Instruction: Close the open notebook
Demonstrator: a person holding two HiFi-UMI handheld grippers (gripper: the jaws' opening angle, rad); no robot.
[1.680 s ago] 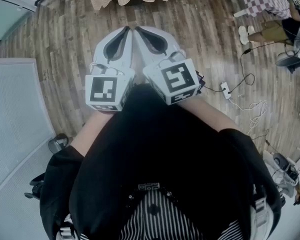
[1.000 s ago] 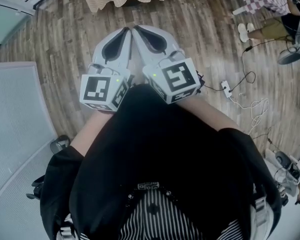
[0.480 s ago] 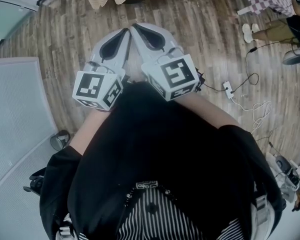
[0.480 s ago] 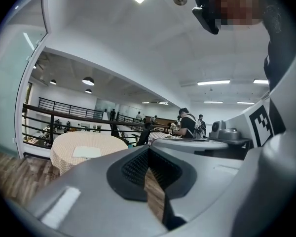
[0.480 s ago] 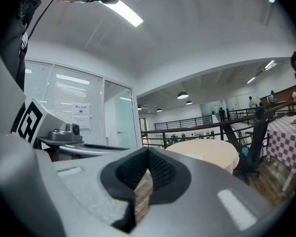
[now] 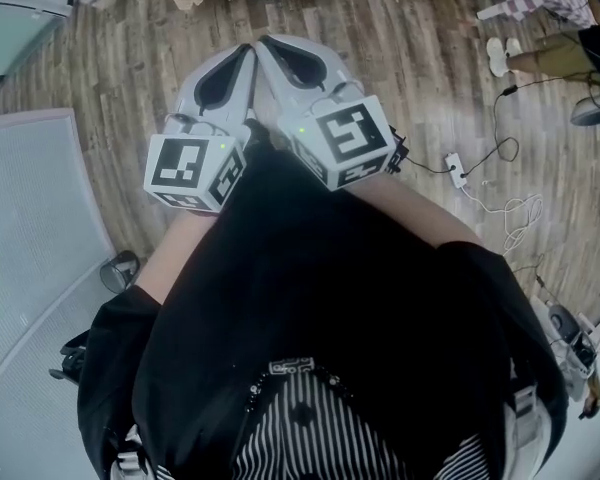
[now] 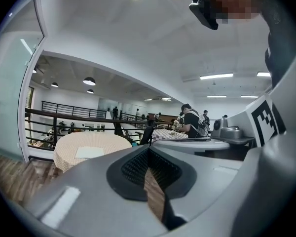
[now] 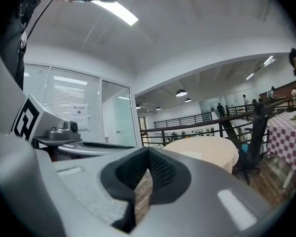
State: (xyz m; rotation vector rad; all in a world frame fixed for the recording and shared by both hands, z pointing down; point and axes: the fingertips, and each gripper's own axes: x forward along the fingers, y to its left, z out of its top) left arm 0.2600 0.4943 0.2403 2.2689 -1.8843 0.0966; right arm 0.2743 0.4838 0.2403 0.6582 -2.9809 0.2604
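Note:
I hold both grippers close in front of my body, side by side above a wooden floor. The left gripper (image 6: 246,52) and the right gripper (image 6: 264,42) are shut with nothing between their jaws, and their tips nearly touch. Ahead stands a round table (image 7: 69,149) under a beige checked cloth. A pale flat rectangle (image 7: 90,152) lies on it; whether it is the open notebook I cannot tell. In the left gripper view the left gripper (image 7: 149,150) points level toward that table. The right gripper (image 8: 149,153) sees the same table (image 8: 207,149) to its right.
A pale frosted panel (image 6: 30,268) fills the left of the head view. A power strip with cables (image 6: 453,171) lies on the floor at right, near a seated person's legs (image 6: 535,60). A black railing (image 7: 64,113), a chair (image 8: 256,142) and a checked table (image 8: 286,132) stand beyond.
Both grippers have shifted a little to the upper left in the head view, the left marker cube most. Less of the round table shows at the top edge. Both stay shut.

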